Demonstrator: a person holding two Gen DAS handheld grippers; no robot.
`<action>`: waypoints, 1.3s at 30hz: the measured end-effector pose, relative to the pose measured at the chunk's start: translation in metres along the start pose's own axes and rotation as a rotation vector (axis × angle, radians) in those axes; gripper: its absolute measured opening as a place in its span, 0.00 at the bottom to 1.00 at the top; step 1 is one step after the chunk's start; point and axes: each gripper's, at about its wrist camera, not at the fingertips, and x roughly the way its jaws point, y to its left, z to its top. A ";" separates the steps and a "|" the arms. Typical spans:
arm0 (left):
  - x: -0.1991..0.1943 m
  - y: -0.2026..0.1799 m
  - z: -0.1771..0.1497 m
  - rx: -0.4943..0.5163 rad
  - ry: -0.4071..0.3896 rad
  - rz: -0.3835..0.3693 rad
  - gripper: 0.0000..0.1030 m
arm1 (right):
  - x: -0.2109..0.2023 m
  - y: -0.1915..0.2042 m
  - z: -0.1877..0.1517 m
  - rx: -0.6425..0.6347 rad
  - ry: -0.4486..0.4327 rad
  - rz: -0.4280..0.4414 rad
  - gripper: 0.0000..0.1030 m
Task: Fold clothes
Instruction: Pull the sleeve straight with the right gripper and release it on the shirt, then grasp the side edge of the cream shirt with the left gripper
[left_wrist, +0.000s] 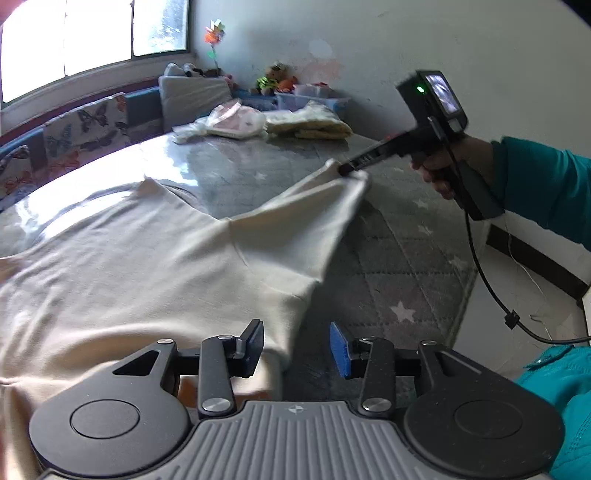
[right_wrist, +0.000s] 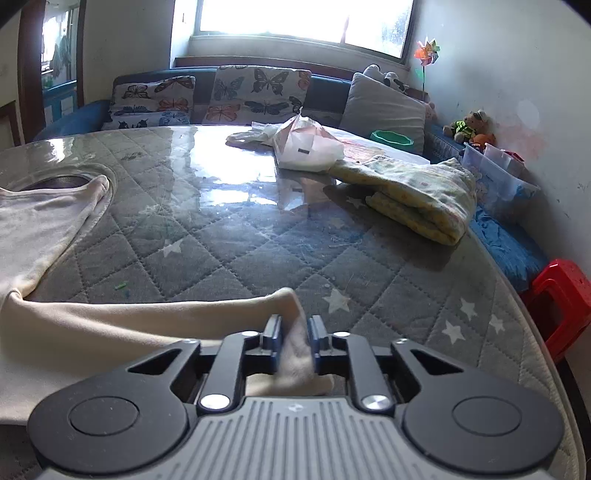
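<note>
The cream shirt (left_wrist: 147, 251) is lying spread on the quilted table (left_wrist: 399, 266); light and limp, it is sagging from its sleeve end, where the right gripper (right_wrist: 295, 341) is pinching; the left gripper (left_wrist: 297, 349) is hovering spread at the side hem, likely the next hold.

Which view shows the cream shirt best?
Left wrist: the shirt spreads across the table, with one sleeve lifted by the right hand-held gripper. Right wrist shows only the neckline, an edge and the pinched sleeve.

Butterfly-print cushions (right_wrist: 255, 92) line the sofa at twelve o'clock. A red stool (right_wrist: 557, 299) stands at three o'clock, a pinwheel (right_wrist: 426, 51) and plush toys (right_wrist: 471, 125) toward two o'clock.
</note>
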 end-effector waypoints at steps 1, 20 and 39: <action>-0.008 0.006 0.001 -0.011 -0.018 0.024 0.42 | -0.003 0.001 0.002 -0.006 -0.008 0.009 0.17; -0.069 0.209 -0.055 -0.513 0.048 0.700 0.50 | -0.066 0.111 0.019 -0.257 -0.068 0.425 0.40; -0.148 0.199 -0.060 -0.535 -0.119 0.883 0.07 | -0.108 0.208 -0.006 -0.561 -0.063 0.747 0.46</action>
